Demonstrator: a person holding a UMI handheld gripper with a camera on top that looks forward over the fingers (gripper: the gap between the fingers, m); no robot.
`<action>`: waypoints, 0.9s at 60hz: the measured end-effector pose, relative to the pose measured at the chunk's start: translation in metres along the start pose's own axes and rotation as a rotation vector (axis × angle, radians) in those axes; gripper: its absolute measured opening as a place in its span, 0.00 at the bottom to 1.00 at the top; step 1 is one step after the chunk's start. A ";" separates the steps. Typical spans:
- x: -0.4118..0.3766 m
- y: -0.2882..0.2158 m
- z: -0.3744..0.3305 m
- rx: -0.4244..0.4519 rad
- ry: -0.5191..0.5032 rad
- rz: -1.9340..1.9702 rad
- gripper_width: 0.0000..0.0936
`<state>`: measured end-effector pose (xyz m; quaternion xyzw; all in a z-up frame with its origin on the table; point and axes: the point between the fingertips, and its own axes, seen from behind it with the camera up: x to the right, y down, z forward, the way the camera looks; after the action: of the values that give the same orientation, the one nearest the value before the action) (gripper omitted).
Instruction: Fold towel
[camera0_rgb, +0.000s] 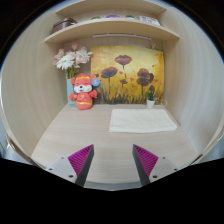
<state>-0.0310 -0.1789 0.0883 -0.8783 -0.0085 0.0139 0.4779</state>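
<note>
A white towel (143, 120) lies flat on the light wooden desk (80, 135), beyond my fingers and a little to the right, near the back wall. My gripper (112, 160) is open and empty, its two magenta pads (80, 160) spread wide above the desk's front part. Nothing stands between the fingers.
A small orange and white plush toy (84, 95) stands at the back left with a vase of pale flowers (70, 62). A flower painting (128, 75) leans on the back wall, with a tiny potted plant (151, 100) before it. A shelf (110, 27) runs above.
</note>
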 end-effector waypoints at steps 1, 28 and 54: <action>-0.003 -0.005 0.013 0.000 -0.004 0.004 0.83; 0.001 -0.043 0.245 -0.176 0.049 -0.034 0.76; 0.033 -0.045 0.257 -0.263 0.193 -0.301 0.04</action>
<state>-0.0065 0.0623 -0.0143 -0.9192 -0.0953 -0.1431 0.3543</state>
